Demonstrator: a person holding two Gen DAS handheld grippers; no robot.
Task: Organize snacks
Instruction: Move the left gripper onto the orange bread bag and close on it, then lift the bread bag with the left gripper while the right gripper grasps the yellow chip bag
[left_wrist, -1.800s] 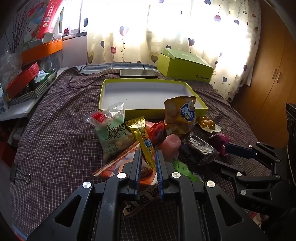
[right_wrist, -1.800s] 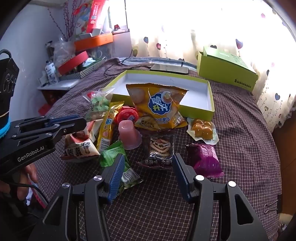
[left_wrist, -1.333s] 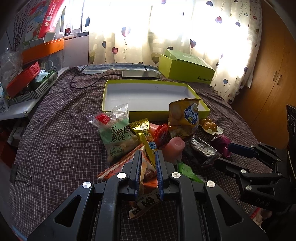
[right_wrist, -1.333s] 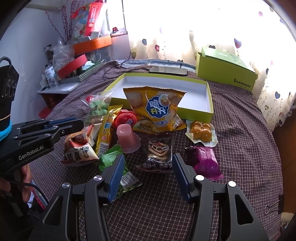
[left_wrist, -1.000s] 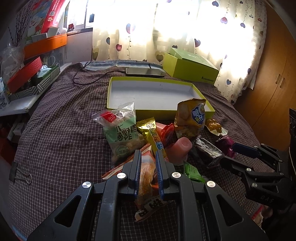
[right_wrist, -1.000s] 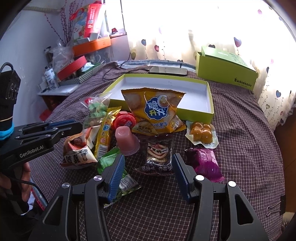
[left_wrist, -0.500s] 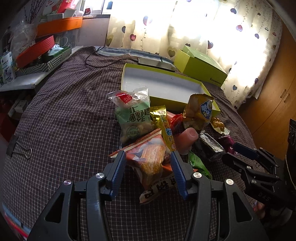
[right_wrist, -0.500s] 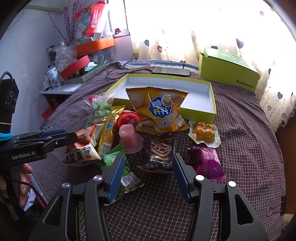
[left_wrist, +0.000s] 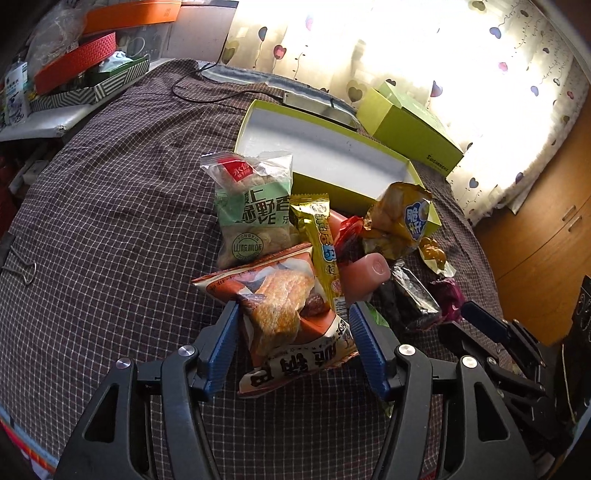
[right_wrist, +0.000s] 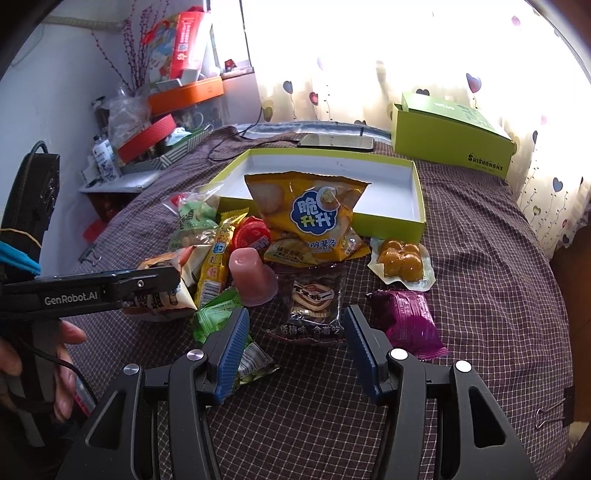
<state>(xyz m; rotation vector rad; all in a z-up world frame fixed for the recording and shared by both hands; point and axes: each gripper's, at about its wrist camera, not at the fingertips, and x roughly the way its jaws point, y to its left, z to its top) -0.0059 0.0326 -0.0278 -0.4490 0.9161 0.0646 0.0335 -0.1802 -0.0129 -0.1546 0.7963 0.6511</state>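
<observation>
Two grippers hang over the snack pile in front of the lime tray. Left gripper has just spread its fingers around the orange snack bag, unpinched; right gripper is released. Picking step: next, clamp it and carry it to the tray.

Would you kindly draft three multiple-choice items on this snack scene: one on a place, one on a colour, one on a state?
1. Where does the pink jelly cup stand?
A. inside the tray
B. on the cloth among the snacks
C. on the closed green box

2. What colour is the wrapper right of the dark plum packet?
A. purple
B. white
C. orange

3. How do the left tongs stand at the orange bread packet?
A. shut flat with nothing near
B. open, astride the packet
C. inside the tray

Answers: 1 B, it sits before the tray; 2 A, the purple packet lies there; 3 B, the blue pads stand apart at the packet's sides.
</observation>
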